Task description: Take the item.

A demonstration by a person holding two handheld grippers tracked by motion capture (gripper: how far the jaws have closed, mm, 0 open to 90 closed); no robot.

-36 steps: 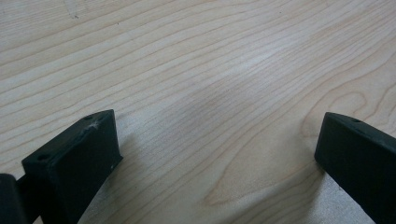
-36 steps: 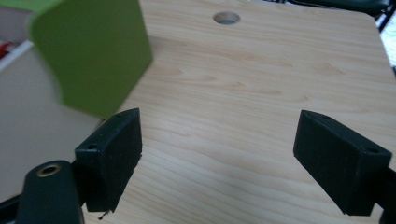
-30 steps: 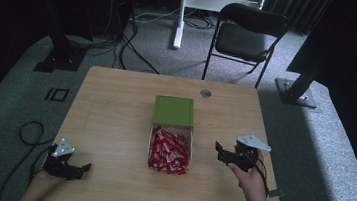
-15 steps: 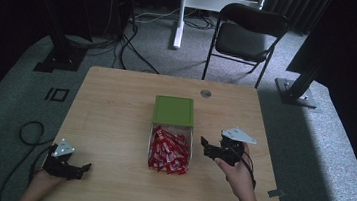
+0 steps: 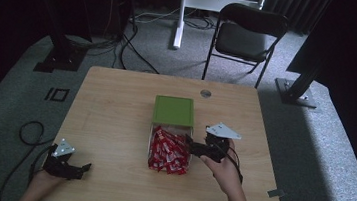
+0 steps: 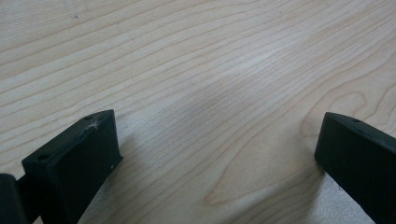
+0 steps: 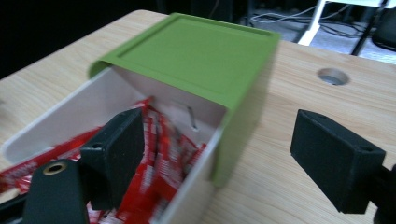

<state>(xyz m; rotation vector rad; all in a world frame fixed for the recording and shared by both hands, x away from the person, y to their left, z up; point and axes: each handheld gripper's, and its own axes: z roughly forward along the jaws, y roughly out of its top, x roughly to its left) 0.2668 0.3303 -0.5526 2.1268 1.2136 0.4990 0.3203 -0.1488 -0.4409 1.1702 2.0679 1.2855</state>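
A white box [image 5: 152, 140] stands mid-table, its green lid [image 5: 173, 111] covering the far half. Red packets [image 5: 168, 152] are heaped in the uncovered near half. My right gripper [image 5: 190, 147] is open at the box's right side, jaws pointing left at the packets. In the right gripper view the gripper [image 7: 224, 140] straddles the box's near wall [image 7: 196, 186]: one jaw hangs over the red packets [image 7: 154, 154], the other over bare wood outside, with the green lid [image 7: 196, 51] just beyond. My left gripper [image 5: 81, 169] rests open at the near left corner, over bare wood [image 6: 215, 140].
The wooden table [image 5: 115, 109] has a round cable hole [image 5: 205, 93] behind the box, also seen as the hole [image 7: 333, 76]. A black folding chair [image 5: 246, 34] stands beyond the far edge. Cables lie on the floor at left [image 5: 30, 130].
My right gripper has moved left across the table from the right side up to the box's edge. The left gripper has stayed put.
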